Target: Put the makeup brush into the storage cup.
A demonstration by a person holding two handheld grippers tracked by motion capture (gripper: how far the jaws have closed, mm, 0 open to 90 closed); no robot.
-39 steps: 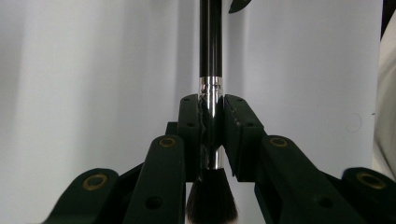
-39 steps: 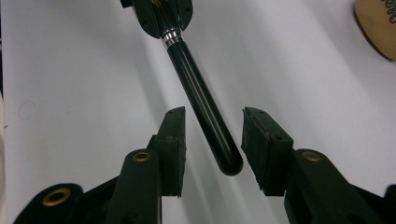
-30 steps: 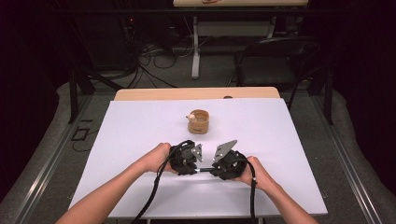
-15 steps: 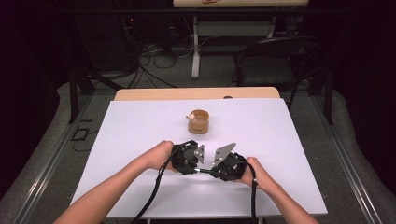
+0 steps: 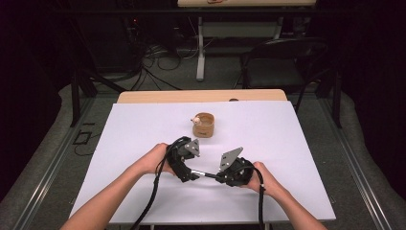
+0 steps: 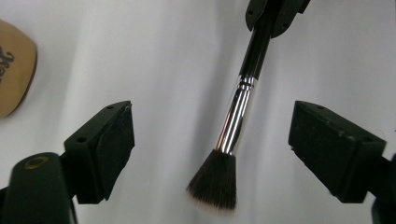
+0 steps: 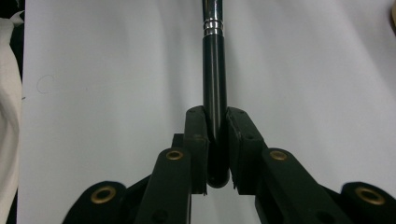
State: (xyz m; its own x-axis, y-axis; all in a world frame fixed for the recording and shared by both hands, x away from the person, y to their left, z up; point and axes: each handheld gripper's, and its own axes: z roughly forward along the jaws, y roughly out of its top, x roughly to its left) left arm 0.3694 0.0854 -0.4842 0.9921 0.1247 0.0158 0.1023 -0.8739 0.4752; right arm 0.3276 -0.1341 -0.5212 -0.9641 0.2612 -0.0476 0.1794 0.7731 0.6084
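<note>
A makeup brush [image 6: 233,121] with a black handle, a silver ferrule and dark bristles lies level just above the white table. My right gripper [image 7: 215,121] is shut on the brush handle [image 7: 213,70], at the right of the high view [image 5: 219,177]. My left gripper [image 6: 212,121] is open, with the bristle end between its wide-apart jaws and touching neither. In the high view the left gripper [image 5: 190,173] faces the right one, near the table's front middle. The brush [image 5: 205,175] spans the gap between them.
A small round wooden cup [image 5: 204,124] stands behind the grippers at mid-table, with a small pale object [image 5: 195,120] at its left rim. The cup's edge [image 6: 14,74] appears in the left gripper view. White sheet [image 5: 287,143] covers the table; a chair [image 5: 282,57] stands beyond.
</note>
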